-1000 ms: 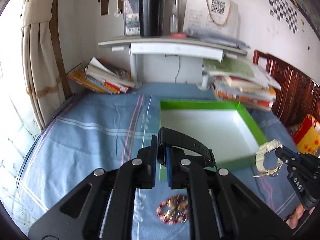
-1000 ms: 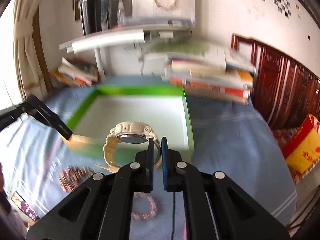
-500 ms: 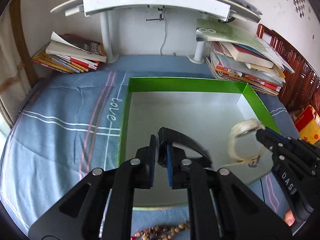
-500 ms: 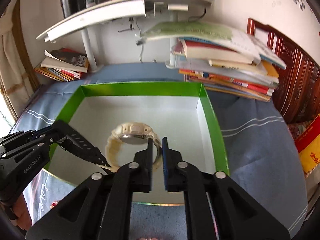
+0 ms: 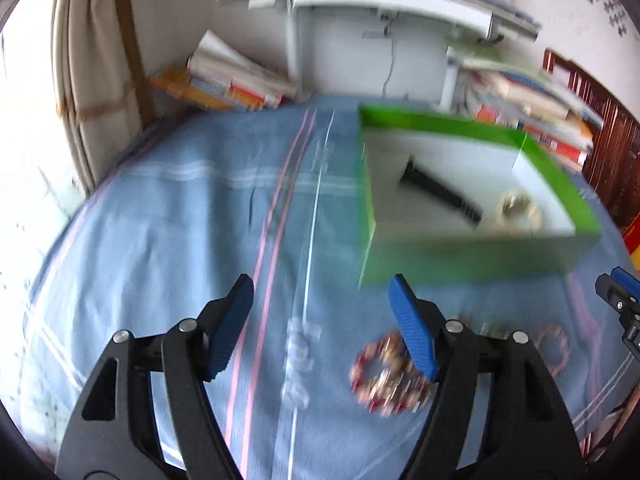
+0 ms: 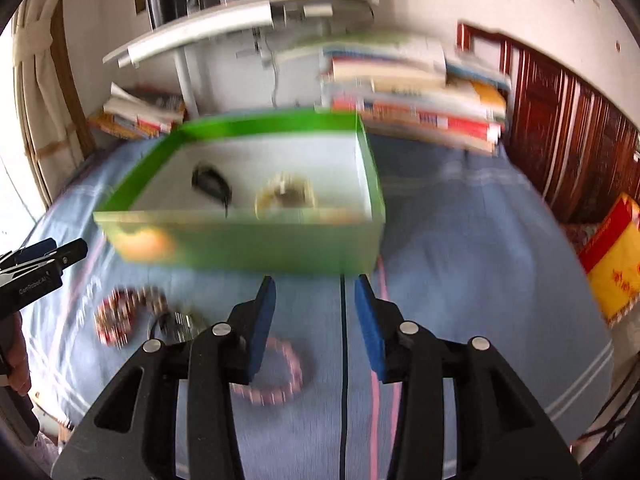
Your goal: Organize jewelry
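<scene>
While both frames are smeared by motion blur, the main things read clearly enough. The shallow green cardboard box with a white floor [image 5: 476,258] [image 6: 248,240] sits on the blue striped bedspread [image 5: 180,220] [image 6: 460,240], and two watches lie inside it, a little apart from each other. The black rubber-strap watch [image 5: 440,192] [image 6: 211,184] rests toward the box's left half, its strap stretched out across the white floor, and the cream plastic watch [image 5: 516,210] [image 6: 286,196] lies to its right, nearer the front wall.

The left gripper [image 5: 320,320] hangs over bare bedspread in front of the box's near left corner; its blue-padded jaws stand wide and are opening, with nothing between them. The right gripper [image 6: 314,318] sits just in front of the box's near wall; its jaws are also parting, less widely, and the gap holds only cloth.

On the bedspread in front of the box lie more pieces: a red and gold beaded bracelet [image 5: 390,380] [image 6: 116,316], a small dark and silvery item [image 6: 176,322] too blurred to identify, and a pink beaded bracelet [image 5: 554,348] [image 6: 280,376] partly hidden behind the right gripper's left finger. Stacks of books [image 6: 412,96] line the wall behind the box.
</scene>
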Motion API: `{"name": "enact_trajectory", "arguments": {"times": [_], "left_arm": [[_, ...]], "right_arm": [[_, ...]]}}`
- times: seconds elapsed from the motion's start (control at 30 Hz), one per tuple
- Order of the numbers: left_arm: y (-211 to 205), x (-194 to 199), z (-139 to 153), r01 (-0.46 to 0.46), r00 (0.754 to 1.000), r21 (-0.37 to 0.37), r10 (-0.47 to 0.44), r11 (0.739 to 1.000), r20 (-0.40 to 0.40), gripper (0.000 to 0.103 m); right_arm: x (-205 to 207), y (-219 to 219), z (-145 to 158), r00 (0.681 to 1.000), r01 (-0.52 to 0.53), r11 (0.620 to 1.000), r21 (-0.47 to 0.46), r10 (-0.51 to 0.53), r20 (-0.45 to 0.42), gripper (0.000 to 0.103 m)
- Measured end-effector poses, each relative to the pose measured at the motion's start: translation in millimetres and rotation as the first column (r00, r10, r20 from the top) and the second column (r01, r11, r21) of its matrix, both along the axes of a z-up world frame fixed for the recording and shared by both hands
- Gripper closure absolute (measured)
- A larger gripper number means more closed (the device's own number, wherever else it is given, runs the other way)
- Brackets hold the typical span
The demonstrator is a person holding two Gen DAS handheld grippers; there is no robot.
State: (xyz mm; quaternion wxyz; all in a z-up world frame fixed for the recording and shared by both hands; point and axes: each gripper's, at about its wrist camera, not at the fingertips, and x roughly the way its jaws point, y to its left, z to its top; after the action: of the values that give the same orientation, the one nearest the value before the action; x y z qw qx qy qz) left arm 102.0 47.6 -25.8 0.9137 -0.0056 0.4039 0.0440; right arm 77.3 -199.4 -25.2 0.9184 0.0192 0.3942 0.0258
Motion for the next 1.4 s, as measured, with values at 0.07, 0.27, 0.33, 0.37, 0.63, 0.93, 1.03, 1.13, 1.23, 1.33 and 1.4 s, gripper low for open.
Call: {"name": "enact_trajectory", "arguments": {"times": [0.07, 0.27, 0.33, 0.37, 0.63, 0.93, 1.03, 1.13, 1.23, 1.33, 1.4], "left_arm": [[0.9, -5.9, -9.2, 0.004, 1.000, -0.001, -0.004, 1.000, -0.025, 0.033], [-2.1, -19.5, -21.5, 0.031, 0.998, -0.011, -0.031, 0.999, -0.050, 0.030], [-3.6, -22.3, -23.9, 0.034, 0.998, -0.005, -0.034, 0.999, -0.055, 0.030], [-5.3, -24.3, -24.4, 0.040, 0.998, -0.005, -0.040, 0.999, -0.056, 0.030], [-18.5, -29.7, -36.1, 0.121, 0.990, -0.033, -0.123, 0.992, -0.074, 0.030], [-24.8, -26.0, -46.6, 0.168, 0.981, -0.097, -0.176, 0.981, -0.079, 0.068], [-25.9, -27.6, -44.1, 0.176, 0.981, -0.101, -0.183, 0.979, -0.066, 0.083], [-27.0, -29.8, -38.6, 0.191, 0.979, -0.111, -0.198, 0.975, -0.051, 0.089], [-24.9, -30.1, -37.9, 0.187, 0.980, -0.109, -0.193, 0.976, -0.054, 0.089], [-16.9, -30.7, -35.1, 0.170, 0.983, -0.117, -0.177, 0.979, -0.051, 0.089], [-8.8, -32.6, -29.5, 0.150, 0.987, -0.118, -0.156, 0.982, -0.039, 0.089]], "right_arm": [[-3.9, -1.4, -11.1, 1.000, 0.003, 1.000, 0.010, -0.003, -0.030, 0.062], [-9.9, 5.8, -28.6, 0.997, -0.020, 0.999, 0.030, 0.022, -0.075, 0.062], [-10.8, 10.0, -30.4, 0.996, -0.030, 0.999, 0.027, 0.033, -0.082, 0.062], [-12.0, 12.3, -32.1, 0.996, -0.037, 0.999, 0.022, 0.039, -0.085, 0.062], [-13.0, 25.4, -45.3, 0.991, -0.058, 0.998, -0.027, 0.055, -0.118, 0.062], [-13.5, 28.5, -47.6, 0.991, -0.066, 0.997, -0.031, 0.062, -0.122, 0.062], [-14.7, 28.3, -47.8, 0.991, -0.067, 0.997, -0.029, 0.063, -0.119, 0.062], [-15.0, 27.4, -47.7, 0.991, -0.066, 0.997, -0.029, 0.063, -0.117, 0.062], [-15.5, 27.4, -47.4, 0.991, -0.066, 0.998, -0.026, 0.062, -0.116, 0.061], [-15.5, 25.6, -47.3, 0.991, -0.066, 0.998, -0.024, 0.063, -0.116, 0.061], [-15.6, 25.1, -47.3, 0.991, -0.064, 0.998, -0.021, 0.061, -0.115, 0.061]]}}
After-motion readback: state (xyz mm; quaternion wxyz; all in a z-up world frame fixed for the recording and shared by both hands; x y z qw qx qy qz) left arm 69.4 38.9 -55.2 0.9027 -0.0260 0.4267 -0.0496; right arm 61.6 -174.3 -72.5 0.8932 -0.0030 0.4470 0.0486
